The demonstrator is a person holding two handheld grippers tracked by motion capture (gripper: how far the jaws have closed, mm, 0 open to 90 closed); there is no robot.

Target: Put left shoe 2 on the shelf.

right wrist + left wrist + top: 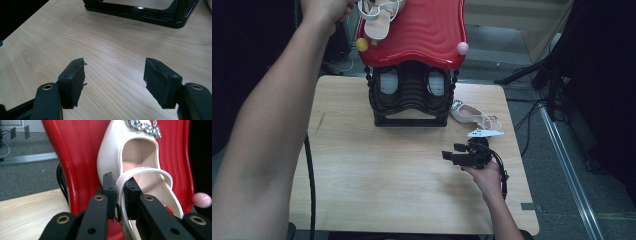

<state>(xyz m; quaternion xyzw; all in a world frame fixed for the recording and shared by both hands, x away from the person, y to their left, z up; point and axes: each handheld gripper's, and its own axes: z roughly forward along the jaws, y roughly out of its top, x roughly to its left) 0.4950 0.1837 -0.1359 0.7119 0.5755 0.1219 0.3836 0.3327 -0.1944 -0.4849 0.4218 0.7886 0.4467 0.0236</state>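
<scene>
Shoe being set on the red roof of a black rack, its strap pinched in the left gripper.

Nearest, the right gripper is held idle over the wooden table, jaws wide and empty. A second shoe is seen lying beside the rack. Placement appears to be in hand; next, the strap would need releasing once the shoe is judged settled.
</scene>
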